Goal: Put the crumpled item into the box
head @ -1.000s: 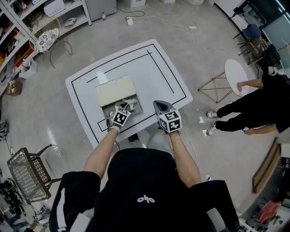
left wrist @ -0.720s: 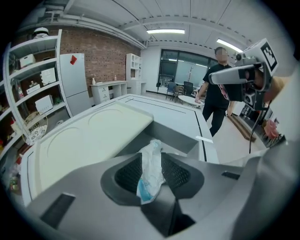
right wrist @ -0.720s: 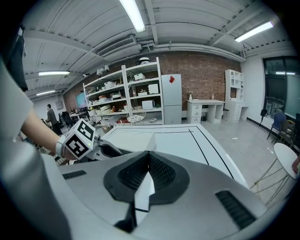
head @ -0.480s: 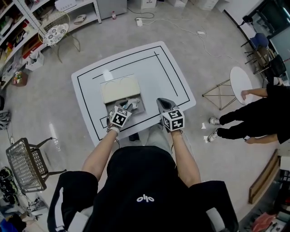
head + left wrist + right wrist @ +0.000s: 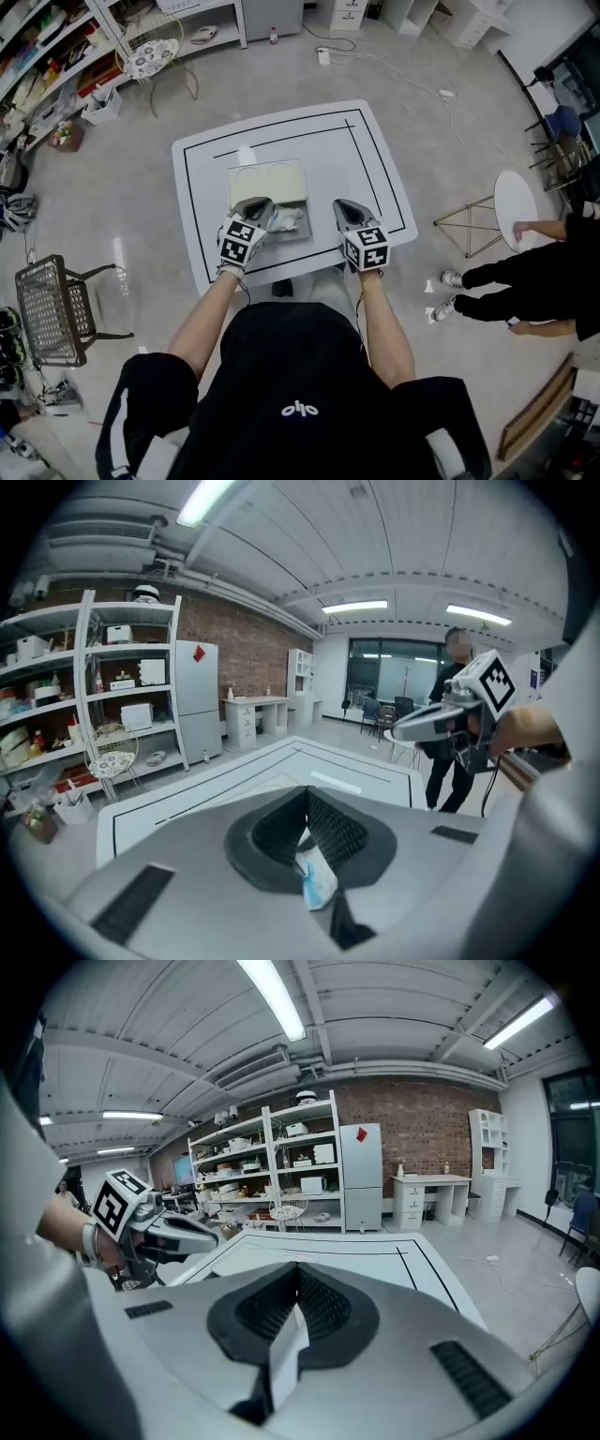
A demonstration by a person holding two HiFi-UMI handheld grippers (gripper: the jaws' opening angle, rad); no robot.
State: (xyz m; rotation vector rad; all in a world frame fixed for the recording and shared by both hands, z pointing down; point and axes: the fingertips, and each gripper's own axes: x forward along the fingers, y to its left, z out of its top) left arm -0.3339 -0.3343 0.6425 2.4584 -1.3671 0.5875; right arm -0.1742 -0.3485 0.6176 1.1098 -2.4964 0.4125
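Observation:
On the white table stands a flat box, its cream lid folded back. The crumpled pale item lies in the box's grey tray. My left gripper hovers at the tray's near left corner, beside the item, with its jaws shut. In the left gripper view a small white-and-blue scrap shows at the base of the left gripper. My right gripper is just right of the box, shut and empty; its jaws also meet in the right gripper view.
A wire basket chair stands on the floor at the left, and shelving fills the far left. A round white side table and a person in black are to the right. A cable runs beyond the table.
My left gripper has drawn back from over the tray to its near left corner, and the crumpled item now lies free in the box. The right gripper has kept its place.

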